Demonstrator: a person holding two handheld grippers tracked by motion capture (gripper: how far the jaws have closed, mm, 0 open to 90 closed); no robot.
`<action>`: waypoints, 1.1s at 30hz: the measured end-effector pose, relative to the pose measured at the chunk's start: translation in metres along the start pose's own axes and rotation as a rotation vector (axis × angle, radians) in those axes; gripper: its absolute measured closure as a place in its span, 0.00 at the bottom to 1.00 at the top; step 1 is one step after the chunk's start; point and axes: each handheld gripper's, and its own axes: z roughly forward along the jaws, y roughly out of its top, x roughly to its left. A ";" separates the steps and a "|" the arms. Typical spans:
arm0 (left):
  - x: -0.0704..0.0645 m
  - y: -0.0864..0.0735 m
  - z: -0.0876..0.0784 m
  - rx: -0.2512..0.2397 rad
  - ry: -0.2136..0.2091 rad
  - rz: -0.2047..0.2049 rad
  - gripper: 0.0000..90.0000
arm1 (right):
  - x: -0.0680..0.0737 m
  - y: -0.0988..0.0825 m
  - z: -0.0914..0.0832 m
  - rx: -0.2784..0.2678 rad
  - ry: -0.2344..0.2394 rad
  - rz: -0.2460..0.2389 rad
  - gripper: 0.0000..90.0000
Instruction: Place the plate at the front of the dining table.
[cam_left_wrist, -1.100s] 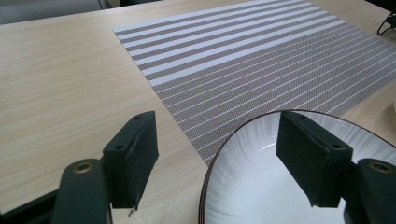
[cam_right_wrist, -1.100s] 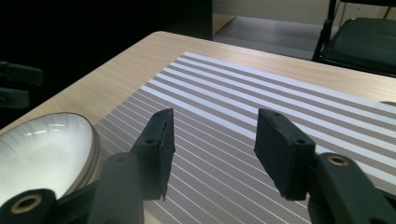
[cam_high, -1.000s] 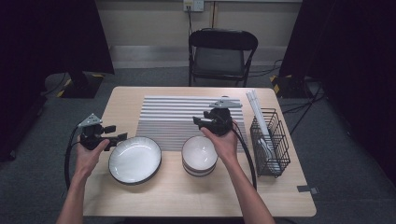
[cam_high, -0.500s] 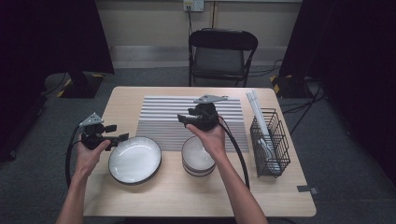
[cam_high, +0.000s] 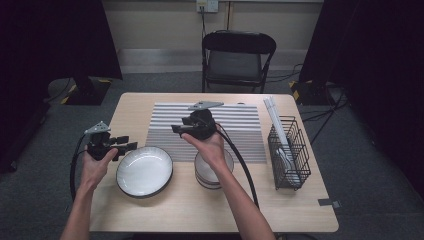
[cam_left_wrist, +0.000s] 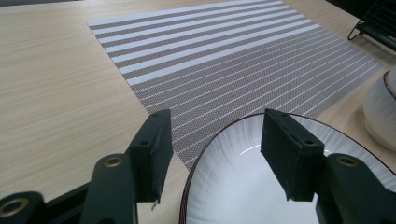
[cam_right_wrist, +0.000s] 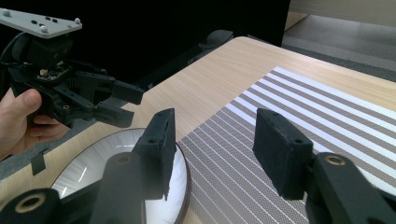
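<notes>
A white plate with a dark rim (cam_high: 144, 171) lies at the front left of the table. My left gripper (cam_high: 122, 145) hovers at the plate's left edge and points right. Its jaws have just been closing; in the left gripper view the gripper (cam_left_wrist: 215, 127) stands open, with the plate's rim (cam_left_wrist: 205, 158) low between the pads and untouched. My right gripper (cam_high: 176, 129) is held above the striped placemat (cam_high: 235, 120), pointing left. It stands open (cam_right_wrist: 212, 122) with nothing between its fingers, facing the plate (cam_right_wrist: 126, 182) and the left gripper (cam_right_wrist: 123, 105).
A stack of white bowls (cam_high: 222, 172) sits front centre, partly under my right forearm. A black wire rack (cam_high: 290, 150) holding white utensils stands at the right edge. A folding chair (cam_high: 237, 57) is beyond the table's far side.
My right gripper has moved left from over the bowls to over the placemat's left half. The left hand has stayed by the plate.
</notes>
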 end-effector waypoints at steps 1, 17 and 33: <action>0.000 0.000 0.000 0.000 0.000 0.000 0.46 | 0.001 0.001 0.002 0.005 0.003 0.001 0.54; 0.002 -0.002 -0.008 -0.026 -0.009 0.000 0.49 | 0.015 0.007 0.031 0.021 0.059 0.011 0.55; 0.007 -0.005 -0.013 -0.034 0.017 0.035 0.31 | 0.033 0.017 0.059 0.049 0.113 -0.007 0.59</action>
